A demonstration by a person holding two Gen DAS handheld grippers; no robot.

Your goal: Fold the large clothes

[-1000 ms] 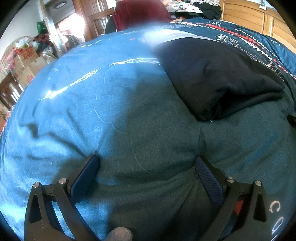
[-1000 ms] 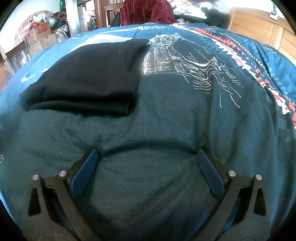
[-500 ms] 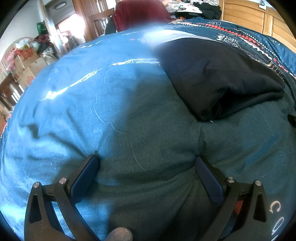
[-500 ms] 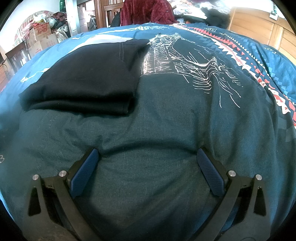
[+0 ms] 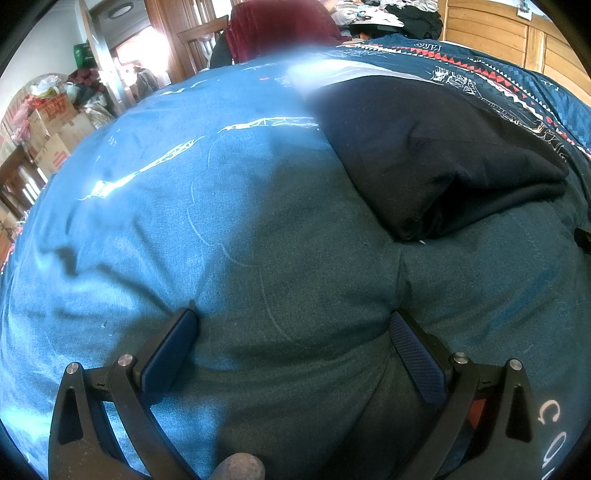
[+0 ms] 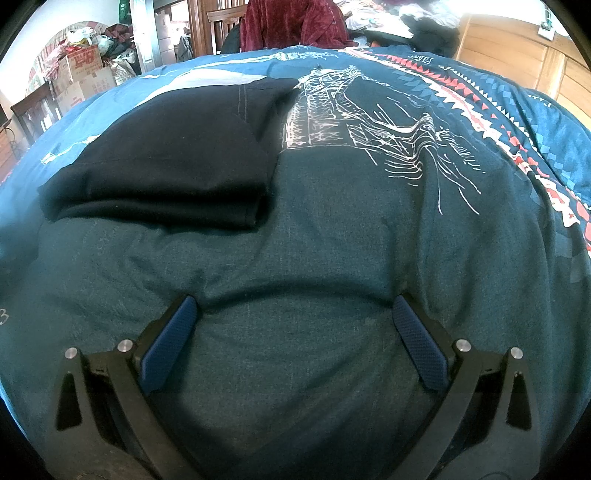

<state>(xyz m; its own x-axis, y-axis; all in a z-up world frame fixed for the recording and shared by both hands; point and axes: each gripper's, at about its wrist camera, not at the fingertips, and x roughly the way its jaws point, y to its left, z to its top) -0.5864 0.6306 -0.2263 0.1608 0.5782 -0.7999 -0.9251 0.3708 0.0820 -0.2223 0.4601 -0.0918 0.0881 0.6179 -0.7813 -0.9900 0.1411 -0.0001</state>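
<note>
The black garment [image 6: 166, 162] lies folded on the blue bedspread [image 6: 332, 240]. Nearer than it, the left gripper [image 5: 291, 328] and right gripper [image 6: 295, 317] press into the bedspread, fingers spread wide, holding nothing.

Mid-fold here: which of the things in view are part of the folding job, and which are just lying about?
Part of the job:
- black folded garment
- blue printed bedspread it lies on
- left gripper, open
- right gripper, open

Just lying about:
- dark red garment draped at the far end
- cardboard boxes
- clothes pile behind the bed
</note>
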